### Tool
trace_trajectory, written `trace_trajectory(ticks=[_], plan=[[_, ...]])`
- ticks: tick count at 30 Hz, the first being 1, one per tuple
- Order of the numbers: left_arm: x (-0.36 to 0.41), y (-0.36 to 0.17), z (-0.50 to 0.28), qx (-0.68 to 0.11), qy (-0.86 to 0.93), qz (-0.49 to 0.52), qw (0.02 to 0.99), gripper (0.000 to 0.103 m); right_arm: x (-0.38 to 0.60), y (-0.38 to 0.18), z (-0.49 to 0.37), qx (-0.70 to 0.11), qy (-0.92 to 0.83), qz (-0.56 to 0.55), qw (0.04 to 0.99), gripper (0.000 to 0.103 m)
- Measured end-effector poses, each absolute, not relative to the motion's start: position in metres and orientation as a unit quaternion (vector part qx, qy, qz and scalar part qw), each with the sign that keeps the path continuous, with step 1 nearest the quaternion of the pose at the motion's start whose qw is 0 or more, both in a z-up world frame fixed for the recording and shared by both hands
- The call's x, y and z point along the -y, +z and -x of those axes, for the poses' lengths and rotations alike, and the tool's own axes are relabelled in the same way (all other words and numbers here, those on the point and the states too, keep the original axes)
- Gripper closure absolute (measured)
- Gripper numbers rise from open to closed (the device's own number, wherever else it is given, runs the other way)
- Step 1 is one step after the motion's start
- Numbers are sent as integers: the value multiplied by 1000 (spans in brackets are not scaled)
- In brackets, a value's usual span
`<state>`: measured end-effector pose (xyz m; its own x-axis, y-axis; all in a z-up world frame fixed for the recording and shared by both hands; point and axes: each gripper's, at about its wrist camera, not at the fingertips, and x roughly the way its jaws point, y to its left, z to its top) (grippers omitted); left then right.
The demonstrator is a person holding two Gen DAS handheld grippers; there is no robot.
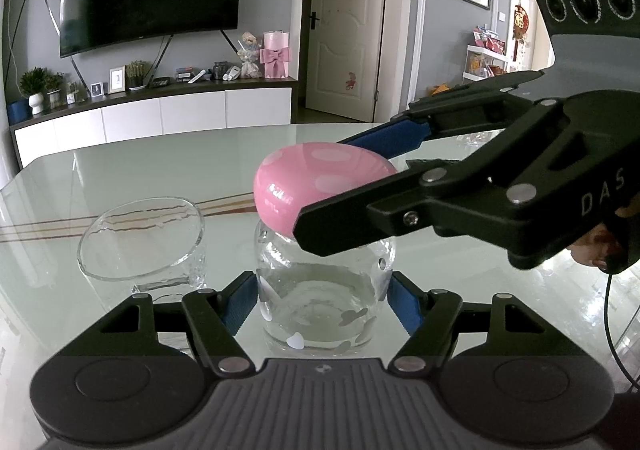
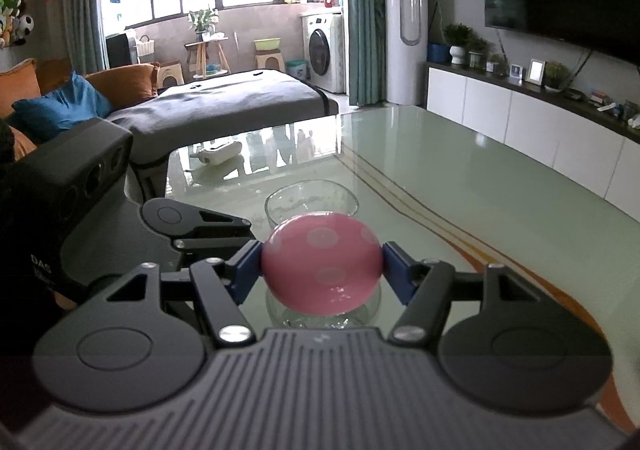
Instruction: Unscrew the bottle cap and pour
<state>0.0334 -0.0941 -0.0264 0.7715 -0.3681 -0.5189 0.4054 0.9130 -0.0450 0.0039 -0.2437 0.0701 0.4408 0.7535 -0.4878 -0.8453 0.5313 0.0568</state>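
Observation:
A clear glass bottle [image 1: 320,290] with white heart marks stands upright on the glass table [image 1: 160,178], part full of clear liquid. Its round pink dotted cap [image 1: 320,182] sits on top. My left gripper [image 1: 322,300] is shut on the bottle's body, blue pads against both sides. My right gripper [image 2: 322,260] is shut on the pink cap [image 2: 320,262], pads on its left and right; in the left wrist view it reaches in from the right. An empty clear glass bowl [image 1: 142,238] stands left of the bottle; it also shows in the right wrist view [image 2: 312,200].
The table [image 2: 460,178] is glossy pale green with striped bands. A white TV cabinet [image 1: 160,114] lies behind it, a sofa [image 2: 100,90] and grey bed beyond. A white device [image 2: 218,152] lies at the table's far end.

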Motion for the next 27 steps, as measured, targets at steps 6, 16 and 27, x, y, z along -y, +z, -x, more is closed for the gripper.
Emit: trace_trajectory(ticks=[6, 16, 27], plan=[[93, -25, -36, -269, -206, -34, 940, 29, 245, 73, 9, -218, 443, 88, 865, 19], [83, -19, -41, -270, -204, -32, 940, 29, 227, 77, 34, -221, 333, 89, 912, 15], [83, -19, -41, -272, -199, -30, 941, 29, 201, 61, 45, -230, 262, 87, 933, 27]])
